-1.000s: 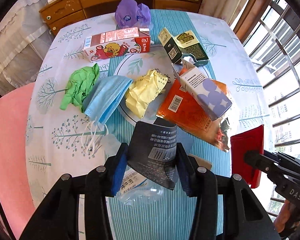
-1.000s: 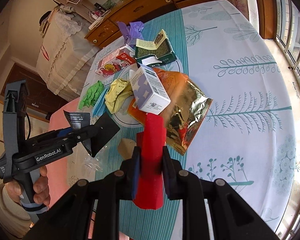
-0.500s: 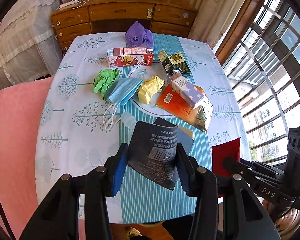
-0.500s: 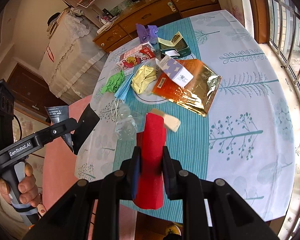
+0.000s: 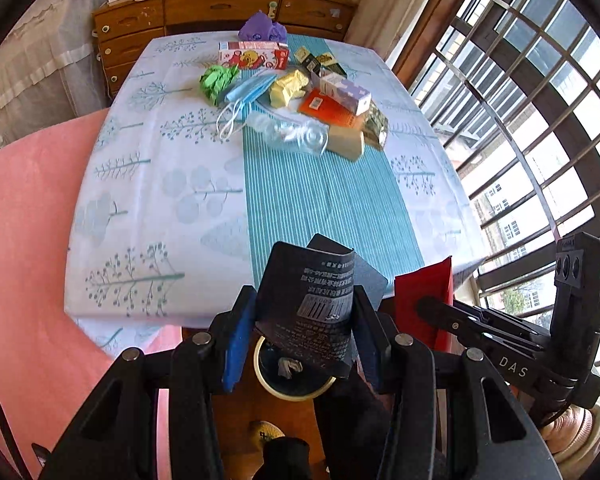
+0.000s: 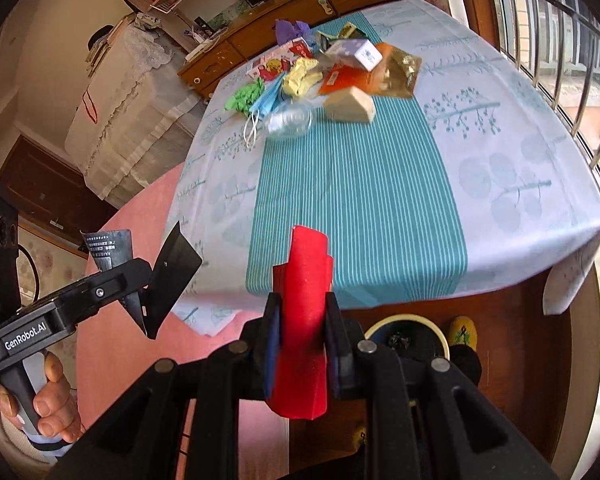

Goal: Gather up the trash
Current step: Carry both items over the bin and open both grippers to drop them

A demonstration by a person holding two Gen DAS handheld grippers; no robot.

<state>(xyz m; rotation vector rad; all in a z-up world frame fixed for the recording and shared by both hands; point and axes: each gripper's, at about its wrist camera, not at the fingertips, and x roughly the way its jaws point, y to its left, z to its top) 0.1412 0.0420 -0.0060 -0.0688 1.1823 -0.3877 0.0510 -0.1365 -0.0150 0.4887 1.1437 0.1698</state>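
My left gripper [image 5: 300,320] is shut on a black wrapper [image 5: 308,304] and holds it off the table's near edge, above a yellow-rimmed bin [image 5: 296,376] on the floor. My right gripper [image 6: 302,340] is shut on a red packet [image 6: 304,320], also off the table edge; the bin [image 6: 408,336] lies just to its right. The red packet also shows in the left wrist view [image 5: 422,300]. A pile of trash stays at the table's far end: a clear plastic bottle [image 5: 288,134], a tan box [image 5: 346,142], an orange foil bag [image 5: 332,110] and a blue mask [image 5: 248,90].
The table has a white and teal cloth [image 5: 320,200]. A pink chair [image 5: 24,260] stands on the left. A barred window [image 5: 540,100] is on the right. A wooden dresser [image 5: 220,8] stands behind the table. Feet in slippers [image 6: 462,334] are by the bin.
Both grippers have pulled back from the trash pile to beyond the table's near edge, each keeping its item. The bin on the floor has come into view.
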